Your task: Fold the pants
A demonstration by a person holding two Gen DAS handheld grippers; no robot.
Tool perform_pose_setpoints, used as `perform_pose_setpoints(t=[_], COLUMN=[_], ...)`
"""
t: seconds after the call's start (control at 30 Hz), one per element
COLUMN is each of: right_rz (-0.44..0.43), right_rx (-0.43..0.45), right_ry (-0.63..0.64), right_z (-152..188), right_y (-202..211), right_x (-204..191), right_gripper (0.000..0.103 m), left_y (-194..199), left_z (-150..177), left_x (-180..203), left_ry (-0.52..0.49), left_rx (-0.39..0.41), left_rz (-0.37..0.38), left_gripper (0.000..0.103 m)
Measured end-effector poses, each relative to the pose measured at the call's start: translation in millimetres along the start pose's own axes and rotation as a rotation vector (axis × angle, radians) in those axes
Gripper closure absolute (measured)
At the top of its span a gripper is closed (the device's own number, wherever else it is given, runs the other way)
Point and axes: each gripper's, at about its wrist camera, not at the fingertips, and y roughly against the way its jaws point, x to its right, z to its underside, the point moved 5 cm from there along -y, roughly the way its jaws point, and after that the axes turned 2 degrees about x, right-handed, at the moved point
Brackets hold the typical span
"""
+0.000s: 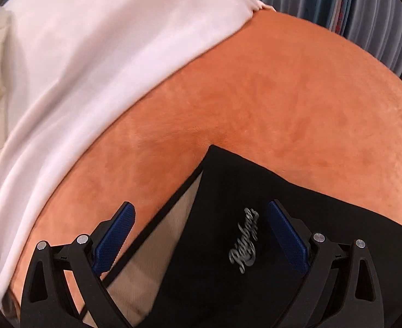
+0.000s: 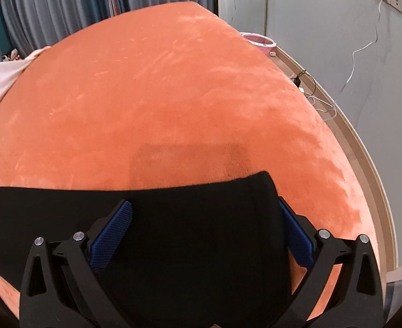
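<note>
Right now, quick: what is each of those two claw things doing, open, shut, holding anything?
Left gripper: open, jaws spread either side of the black pants, not clamped.
Right gripper: open, jaws wide over the black pants, gripping nothing.

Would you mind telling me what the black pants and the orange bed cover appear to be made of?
Black pants: smooth matte knit, probably synthetic sportswear; no sheen, and a silvery script logo printed on it. Orange bed cover: plush velvety fleece; brushed streaks show in its nap.
</note>
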Motion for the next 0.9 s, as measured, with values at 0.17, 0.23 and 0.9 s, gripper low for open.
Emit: perform_pose_setpoints(t=[0.17, 0.23, 0.9], right_rz=[-0.032, -0.008, -0.374], right_rx=[0.027, -0.004, 0.306], right_ry=[-0.001, 0.01, 0.173], right_z=[3, 3, 74], right_y=[-3, -1, 252], right_x=[4, 1, -13], right_gripper=[0.005, 0.007, 0.091], left_y=[-21, -25, 235], left_z=[-11, -14, 94], left_x=[7, 10, -69], left_ry=[-0.019, -0.008, -0.131], left_rx=[-0.024, -0.037, 0.217], left_rz=[0.027, 0.078, 0.403], left_gripper=[0.023, 0.043, 0.094])
